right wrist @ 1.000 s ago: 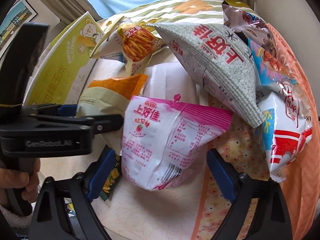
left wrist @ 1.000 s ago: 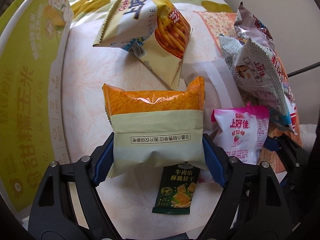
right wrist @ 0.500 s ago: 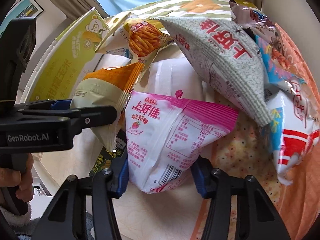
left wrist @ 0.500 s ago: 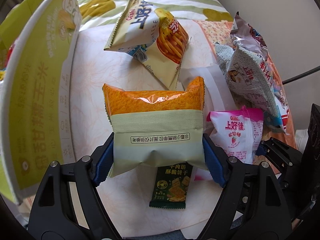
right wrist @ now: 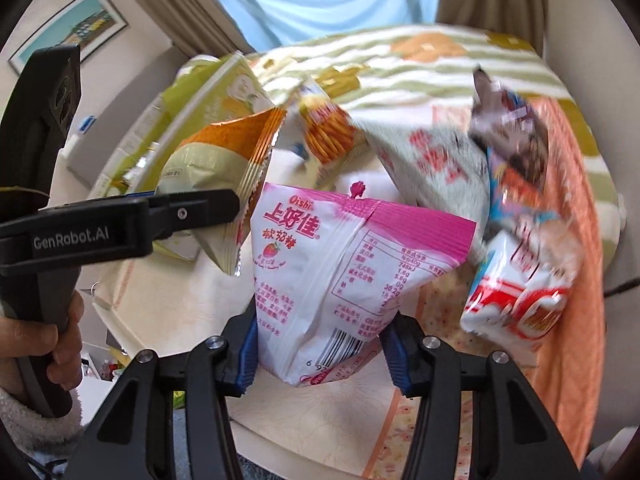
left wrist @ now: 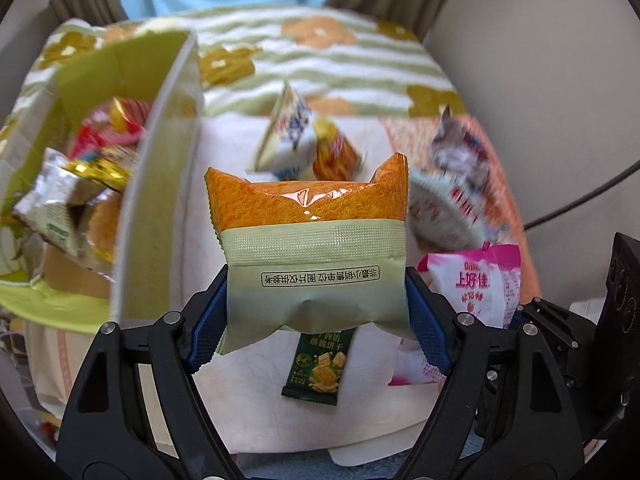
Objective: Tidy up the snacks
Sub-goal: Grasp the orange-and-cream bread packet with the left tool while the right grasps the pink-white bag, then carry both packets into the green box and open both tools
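On bed, two claws [left wrist: 316, 316], two held packets [right wrist: 340, 280]

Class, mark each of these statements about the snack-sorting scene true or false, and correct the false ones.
1. The left gripper grips an orange and pale green packet. True.
2. The right gripper is empty. False: it holds a pink and white Oishi bag.
3. The green box already holds some snacks. True.
4. A small dark green cracker packet is inside the box. False: it lies on the pale surface below the held packet.
5. Both held snacks are the same colour. False: one is orange and green, the other pink and white.
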The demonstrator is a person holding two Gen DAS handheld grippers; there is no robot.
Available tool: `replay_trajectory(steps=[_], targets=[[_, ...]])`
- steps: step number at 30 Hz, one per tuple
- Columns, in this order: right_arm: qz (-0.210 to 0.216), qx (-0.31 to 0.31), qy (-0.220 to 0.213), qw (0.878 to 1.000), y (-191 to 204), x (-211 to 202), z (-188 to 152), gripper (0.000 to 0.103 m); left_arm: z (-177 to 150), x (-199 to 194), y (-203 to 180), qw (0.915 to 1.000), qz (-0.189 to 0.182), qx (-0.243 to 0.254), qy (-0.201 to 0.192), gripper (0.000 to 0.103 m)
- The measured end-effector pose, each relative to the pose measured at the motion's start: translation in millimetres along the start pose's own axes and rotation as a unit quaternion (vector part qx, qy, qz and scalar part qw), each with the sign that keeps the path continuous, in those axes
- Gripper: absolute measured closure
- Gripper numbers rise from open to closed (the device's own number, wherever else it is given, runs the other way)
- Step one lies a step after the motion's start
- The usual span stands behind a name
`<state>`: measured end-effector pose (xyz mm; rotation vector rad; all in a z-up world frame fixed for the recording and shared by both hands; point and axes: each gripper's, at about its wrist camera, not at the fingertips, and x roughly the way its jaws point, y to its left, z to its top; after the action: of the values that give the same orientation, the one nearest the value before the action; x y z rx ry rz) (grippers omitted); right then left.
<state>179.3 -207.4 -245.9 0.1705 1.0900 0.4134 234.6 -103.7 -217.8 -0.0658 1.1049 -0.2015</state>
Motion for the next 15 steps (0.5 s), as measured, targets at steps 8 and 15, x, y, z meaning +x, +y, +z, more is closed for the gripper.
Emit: replay_trajectory(steps=[8,15], targets=[[0.022,-0.072,-0.041,0.996,30.9,-39.5,25.1,0.055,11.4,-69.9,23.6,0.9960,0.007,-0.037,-0.081,0.025],[0.039,-0.107,-0.070,0.991,72.4,-49.9,53.7,0.055,23.5,-99.1,79.8,0.9917,0.020,-0.067,-0.108,0.025]])
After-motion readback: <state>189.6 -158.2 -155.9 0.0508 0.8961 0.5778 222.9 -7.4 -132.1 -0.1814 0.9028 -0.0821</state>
